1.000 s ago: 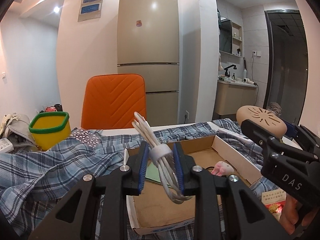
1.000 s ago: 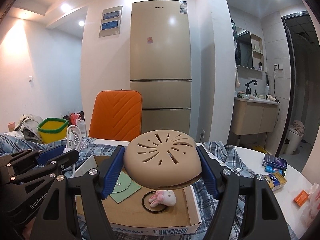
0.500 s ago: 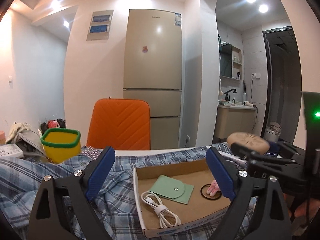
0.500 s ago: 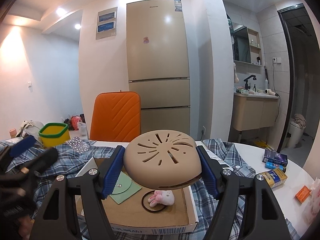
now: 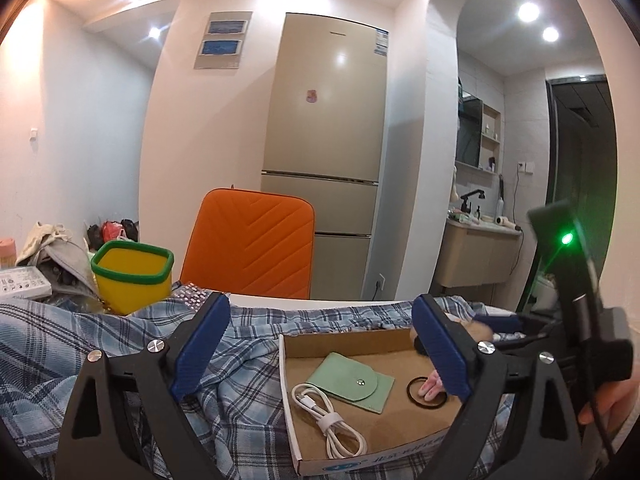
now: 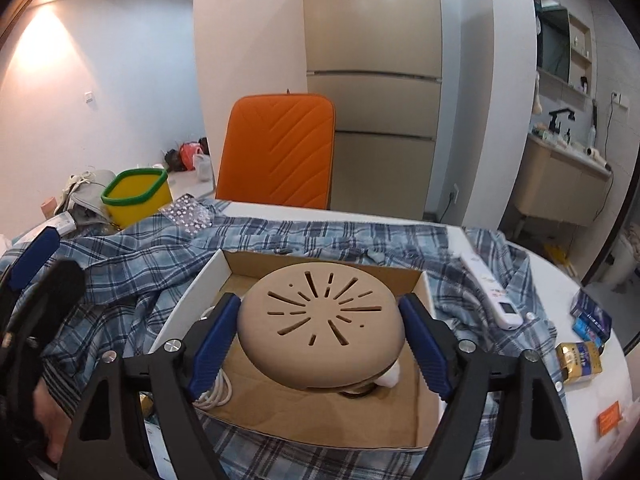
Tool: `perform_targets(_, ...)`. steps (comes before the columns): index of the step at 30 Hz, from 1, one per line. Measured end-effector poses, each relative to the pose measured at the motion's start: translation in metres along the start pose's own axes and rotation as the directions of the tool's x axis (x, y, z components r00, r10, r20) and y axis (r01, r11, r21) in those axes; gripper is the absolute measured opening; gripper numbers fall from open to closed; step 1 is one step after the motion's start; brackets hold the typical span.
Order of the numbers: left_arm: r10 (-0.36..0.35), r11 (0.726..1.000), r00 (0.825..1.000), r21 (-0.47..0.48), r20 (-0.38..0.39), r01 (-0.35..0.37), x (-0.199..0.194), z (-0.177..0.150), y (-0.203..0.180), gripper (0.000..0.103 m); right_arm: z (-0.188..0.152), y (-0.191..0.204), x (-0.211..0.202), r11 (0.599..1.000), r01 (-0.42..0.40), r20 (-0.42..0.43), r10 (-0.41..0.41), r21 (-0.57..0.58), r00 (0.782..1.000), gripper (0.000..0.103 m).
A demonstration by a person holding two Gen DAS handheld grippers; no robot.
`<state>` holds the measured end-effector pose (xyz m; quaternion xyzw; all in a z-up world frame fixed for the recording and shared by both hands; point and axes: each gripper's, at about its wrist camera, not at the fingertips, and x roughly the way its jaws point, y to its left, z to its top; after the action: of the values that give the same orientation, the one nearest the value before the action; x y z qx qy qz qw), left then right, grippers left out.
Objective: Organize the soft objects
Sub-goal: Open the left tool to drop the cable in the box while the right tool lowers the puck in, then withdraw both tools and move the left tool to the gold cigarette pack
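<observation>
A shallow cardboard box (image 5: 348,338) lies on a plaid shirt. In it are a coiled white cable (image 5: 328,420), a green pouch (image 5: 352,384), a black ring (image 5: 412,394) and a pink bunny (image 5: 430,386). My left gripper (image 5: 320,320) stands open and holds nothing, short of the box's near left corner. In the right wrist view, my right gripper (image 6: 320,308) tilts down over the box (image 6: 208,280), its jaws opening. Between them sits a tan slotted dome (image 6: 320,320), low over the ring and bunny. The pads no longer seem to squeeze it. Part of the cable (image 6: 218,394) shows under the left finger.
The blue plaid shirt (image 6: 140,264) covers the white table. A yellow bin with a green rim (image 5: 132,276) and an orange chair (image 5: 248,248) stand behind it. To the right lie a white remote (image 6: 488,292) and small packets (image 6: 578,360). A hand shows at each view's edge.
My left gripper opened and dropped the white cable into the box, then drew back. My right gripper tipped down, brought the dome low into the box, and its jaws widened.
</observation>
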<state>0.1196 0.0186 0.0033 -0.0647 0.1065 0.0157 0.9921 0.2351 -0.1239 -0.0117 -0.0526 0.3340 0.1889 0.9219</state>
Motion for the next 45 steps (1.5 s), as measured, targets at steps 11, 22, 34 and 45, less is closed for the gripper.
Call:
perform_targets(11,0.024,0.999,0.999,-0.034,0.038,-0.023,-0.008,0.004,0.006,0.092,0.014,-0.006,0.034,0.998,-0.054,-0.228,0.055,0.01,0.972,0.085)
perform_targets(22,-0.034,0.999,0.998,0.004,0.048,0.034,-0.031,0.009,-0.01,0.092,-0.004,-0.007,-0.031,0.998,0.069,-0.018,-0.069,-0.011,0.997,0.085)
perform_targets(34,-0.043,0.996,0.997,0.076,0.064,0.038,-0.079,-0.008,-0.008,0.093,-0.025,0.0,-0.093,0.996,0.091,0.167,-0.094,0.026,0.982,0.085)
perform_targets(45,-0.021,0.996,0.997,0.091,0.071,0.015,-0.106,-0.019,0.004,0.095,-0.067,0.014,-0.13,0.992,0.117,0.296,-0.127,0.053,0.947,0.088)
